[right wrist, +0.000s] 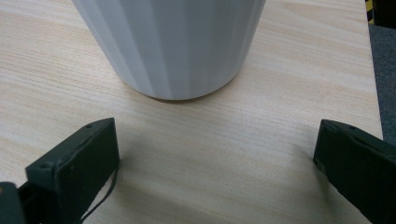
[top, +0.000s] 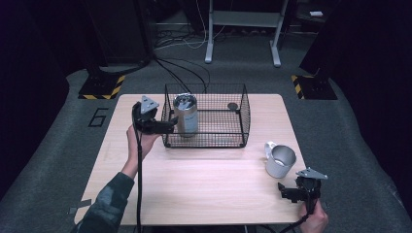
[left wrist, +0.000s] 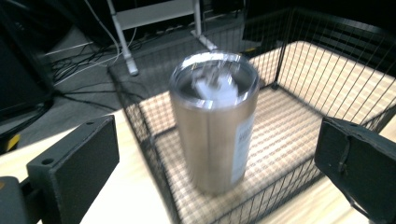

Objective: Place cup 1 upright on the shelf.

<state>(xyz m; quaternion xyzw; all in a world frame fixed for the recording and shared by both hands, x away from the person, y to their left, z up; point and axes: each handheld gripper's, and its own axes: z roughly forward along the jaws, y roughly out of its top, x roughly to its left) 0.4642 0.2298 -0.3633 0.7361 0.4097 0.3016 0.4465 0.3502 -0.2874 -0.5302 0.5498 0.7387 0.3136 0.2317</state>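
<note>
Readable marks: one floor numeral, one illegible label

A large figure "6" [top: 98,117] is painted in dark strokes on the grey floor [top: 58,145], just left of the table's far-left corner. Yellow-and-black hazard stripes mark the edges of two black stand bases, one at the far left [top: 103,87] and one at the far right [top: 313,86]. The steel tumbler [left wrist: 215,121] standing in the wire basket [left wrist: 327,60] carries a pale upright label [left wrist: 242,147] on its right side, with dark print that is too blurred to read. The white mug [top: 280,160] at the near right shows no lettering.
</note>
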